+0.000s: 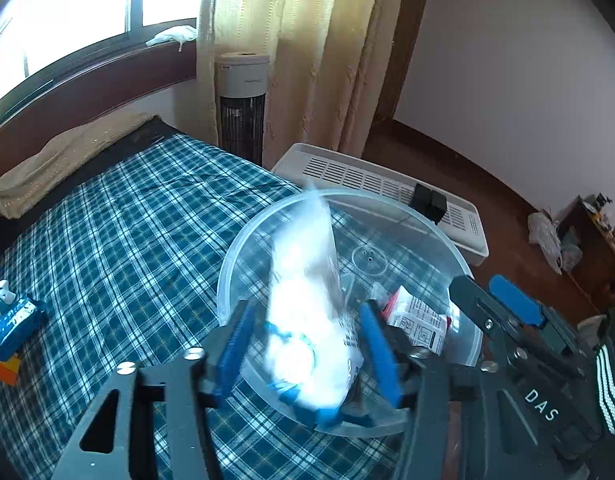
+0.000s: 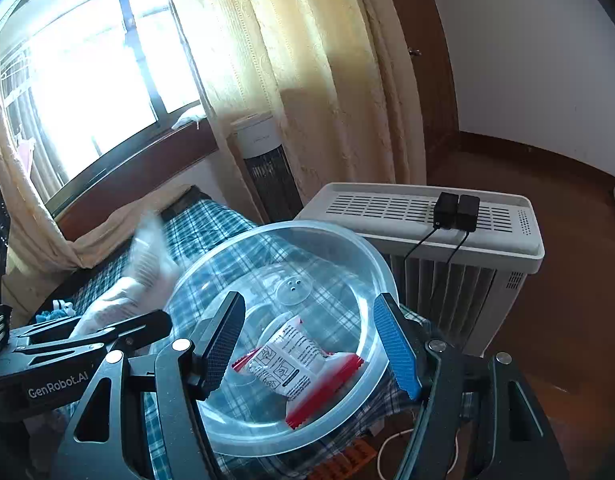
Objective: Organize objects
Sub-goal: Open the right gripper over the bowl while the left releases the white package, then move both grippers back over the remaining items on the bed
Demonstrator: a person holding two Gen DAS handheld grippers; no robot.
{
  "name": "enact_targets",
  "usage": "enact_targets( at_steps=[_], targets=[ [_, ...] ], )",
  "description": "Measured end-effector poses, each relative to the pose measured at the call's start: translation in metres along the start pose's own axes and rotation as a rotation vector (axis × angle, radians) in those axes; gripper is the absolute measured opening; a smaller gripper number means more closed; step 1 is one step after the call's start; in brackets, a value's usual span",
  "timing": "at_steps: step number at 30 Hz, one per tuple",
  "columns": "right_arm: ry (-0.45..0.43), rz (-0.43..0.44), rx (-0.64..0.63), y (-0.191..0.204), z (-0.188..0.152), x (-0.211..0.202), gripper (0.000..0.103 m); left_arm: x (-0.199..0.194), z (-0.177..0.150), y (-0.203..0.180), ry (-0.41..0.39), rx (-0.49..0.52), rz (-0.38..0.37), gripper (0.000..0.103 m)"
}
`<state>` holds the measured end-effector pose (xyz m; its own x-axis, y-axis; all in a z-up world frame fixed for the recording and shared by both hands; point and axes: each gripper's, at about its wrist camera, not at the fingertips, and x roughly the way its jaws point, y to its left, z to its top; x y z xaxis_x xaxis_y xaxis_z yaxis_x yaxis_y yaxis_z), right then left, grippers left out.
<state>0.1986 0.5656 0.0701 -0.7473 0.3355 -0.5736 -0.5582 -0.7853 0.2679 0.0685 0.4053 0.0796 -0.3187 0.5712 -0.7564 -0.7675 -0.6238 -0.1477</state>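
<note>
Between the blue pads of the left gripper (image 1: 307, 354), a white-and-blue plastic pouch (image 1: 307, 308) stands blurred over the near rim of the clear plastic bowl (image 1: 243, 248); its long axis runs from near to far, tilted upward. The jaws stand apart, and no pad is seen pressing the pouch. Whether it is falling or resting cannot be told through the blur. To the right, the right gripper (image 2: 313, 344) hovers with jaws apart, holding nothing, above a red-and-white packet (image 2: 295, 368) lying in the bowl. A blue packet (image 1: 13, 322) lies well apart at the far left of the plaid bedcover (image 1: 139, 220), nearer the left hand. The pouch's print is illegible.
</note>
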Motion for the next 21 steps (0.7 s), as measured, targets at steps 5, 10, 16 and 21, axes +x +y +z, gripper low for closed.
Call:
enact_targets(
  at_steps=[5, 10, 16, 21],
  targets=[
    [0.011, 0.011, 0.004, -0.002, -0.003, 0.002, 0.068, -0.007, -0.001, 0.014, -0.013, -0.035, 0.041, 0.069],
    [0.01, 0.017, 0.003, 0.001, -0.004, 0.001, 0.068, -0.018, -0.004, 0.028, -0.038, -0.055, 0.103, 0.074],
    [0.009, 0.026, -0.004, 0.006, -0.005, -0.002, 0.068, -0.026, -0.006, 0.046, -0.062, -0.064, 0.163, 0.085],
    [0.014, 0.047, -0.021, 0.018, -0.006, -0.001, 0.068, -0.035, -0.012, 0.068, -0.065, -0.082, 0.217, 0.087]
  ],
)
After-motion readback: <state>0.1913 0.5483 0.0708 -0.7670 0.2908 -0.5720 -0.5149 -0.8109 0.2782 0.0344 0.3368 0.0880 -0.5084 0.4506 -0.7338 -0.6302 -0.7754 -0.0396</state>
